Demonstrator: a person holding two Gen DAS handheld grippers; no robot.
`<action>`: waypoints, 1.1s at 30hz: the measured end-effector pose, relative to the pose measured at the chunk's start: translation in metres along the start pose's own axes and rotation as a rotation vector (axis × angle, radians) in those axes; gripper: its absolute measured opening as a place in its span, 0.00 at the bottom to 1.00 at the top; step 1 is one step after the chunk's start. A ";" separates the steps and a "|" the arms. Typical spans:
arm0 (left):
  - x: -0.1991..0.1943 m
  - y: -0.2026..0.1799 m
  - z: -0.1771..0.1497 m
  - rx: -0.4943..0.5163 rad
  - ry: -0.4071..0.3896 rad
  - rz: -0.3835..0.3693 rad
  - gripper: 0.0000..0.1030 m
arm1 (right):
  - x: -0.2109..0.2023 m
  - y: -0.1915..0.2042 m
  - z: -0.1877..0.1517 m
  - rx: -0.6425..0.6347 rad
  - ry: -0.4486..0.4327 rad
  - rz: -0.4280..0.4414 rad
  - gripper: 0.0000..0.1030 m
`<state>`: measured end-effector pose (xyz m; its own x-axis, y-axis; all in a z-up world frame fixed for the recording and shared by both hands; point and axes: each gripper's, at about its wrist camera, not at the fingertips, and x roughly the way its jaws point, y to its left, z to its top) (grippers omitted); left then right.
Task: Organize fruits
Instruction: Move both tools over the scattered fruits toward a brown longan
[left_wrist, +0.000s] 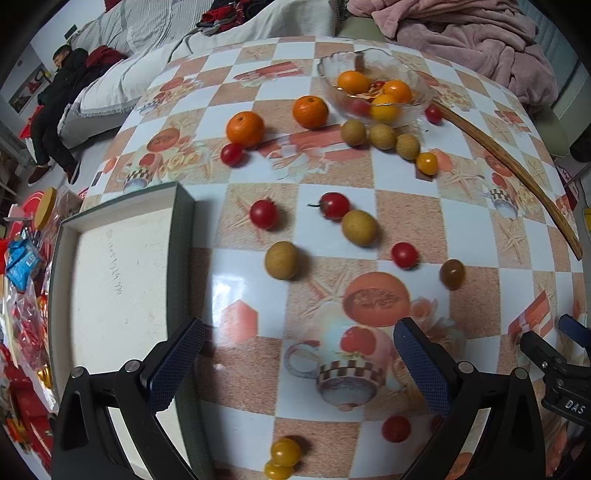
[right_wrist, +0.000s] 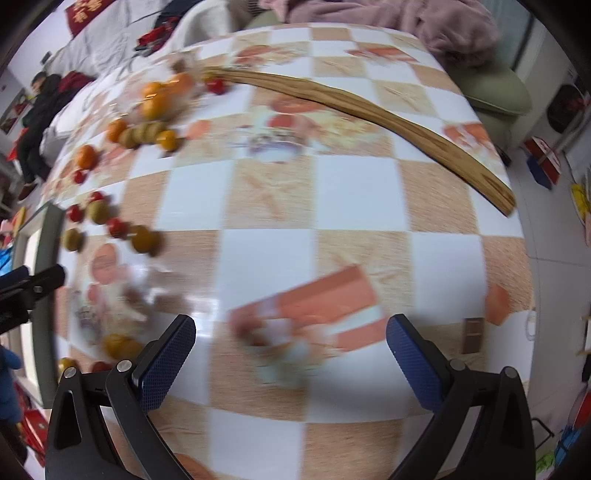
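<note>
1. The left gripper (left_wrist: 299, 365) was spread wide with nothing between its blue pads, hovering above the checked tablecloth (left_wrist: 332, 206) near the table's front.
2. The right gripper (right_wrist: 291, 362) was likewise wide apart and empty, over a bare stretch of cloth well apart from the fruit; its view was blurred.
3. Nearest the left gripper lay a red cherry tomato (left_wrist: 396, 428) and two yellow cherry tomatoes (left_wrist: 285, 451) touching each other.
4. Further out sat a brownish longan (left_wrist: 282, 259), a second longan (left_wrist: 359, 227) touching a stemmed red tomato (left_wrist: 334, 205), and more tomatoes scattered nearby.
5. Beyond those stood two mandarins (left_wrist: 245, 129), a row of three longans (left_wrist: 382, 136), and a glass bowl (left_wrist: 332, 62) already holding some fruit.
6. An empty shallow box (left_wrist: 118, 280) lay just left of the left gripper, a likely sorting place, though I cannot tell its purpose for sure.
7. The fruits looked light, round and prone to roll; the tomatoes seemed soft-skinned and easily burst, the longans firmer.
8. Judged best: close gently across the widest part of each fruit, from above, with the stem clear of the pads.
</note>
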<state>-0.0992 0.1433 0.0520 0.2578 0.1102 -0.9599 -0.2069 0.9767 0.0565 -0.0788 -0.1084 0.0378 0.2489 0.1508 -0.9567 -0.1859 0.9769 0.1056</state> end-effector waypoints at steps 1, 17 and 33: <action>0.001 0.004 0.000 -0.005 0.007 0.000 1.00 | -0.002 0.009 0.001 -0.010 -0.003 0.006 1.00; 0.021 0.024 0.011 0.003 0.007 -0.042 1.00 | -0.001 0.068 0.015 -0.050 0.024 0.010 1.00; 0.032 0.026 0.015 0.005 0.016 -0.036 1.00 | 0.007 0.076 0.023 -0.064 0.040 0.020 1.00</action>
<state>-0.0823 0.1746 0.0267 0.2495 0.0717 -0.9657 -0.1932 0.9809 0.0229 -0.0697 -0.0294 0.0454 0.2067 0.1630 -0.9647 -0.2516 0.9617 0.1086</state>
